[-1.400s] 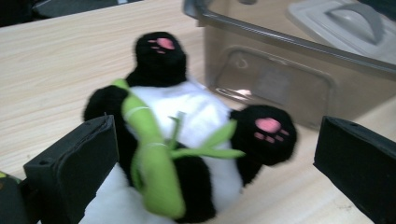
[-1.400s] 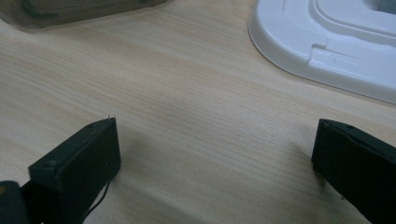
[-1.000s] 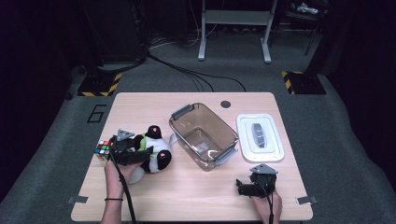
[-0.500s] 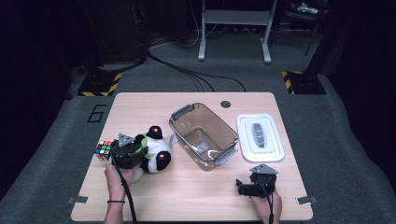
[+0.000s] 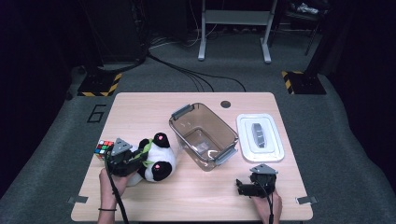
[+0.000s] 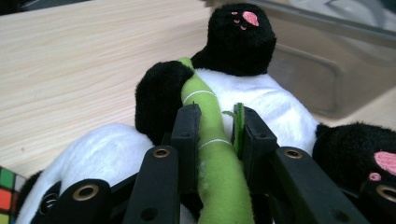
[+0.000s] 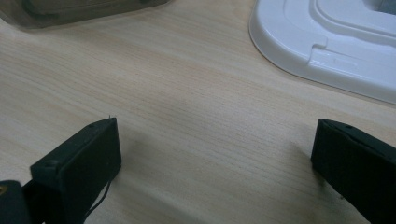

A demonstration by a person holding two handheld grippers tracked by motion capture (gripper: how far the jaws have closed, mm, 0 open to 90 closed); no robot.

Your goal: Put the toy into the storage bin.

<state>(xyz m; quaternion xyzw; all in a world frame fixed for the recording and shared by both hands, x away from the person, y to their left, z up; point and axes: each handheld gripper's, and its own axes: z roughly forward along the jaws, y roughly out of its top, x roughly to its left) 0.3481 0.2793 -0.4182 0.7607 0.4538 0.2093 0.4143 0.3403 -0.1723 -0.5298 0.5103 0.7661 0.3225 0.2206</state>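
Wooden tabletop (image 5: 196,196) carried a clear plastic bin (image 5: 204,135). Left of that bin lay the plush panda (image 5: 156,158), where the left hand-held gripper (image 6: 212,126) had just been closing and clamped its green bamboo stalk (image 6: 210,140). Right of the bin, the right hand-held gripper (image 7: 212,154) stood wide apart, near a white lid (image 5: 259,137).

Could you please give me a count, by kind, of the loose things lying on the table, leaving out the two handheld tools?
Plush panda: 1
Puzzle cube: 1
Clear plastic bin: 1
White lid: 1
Total: 4
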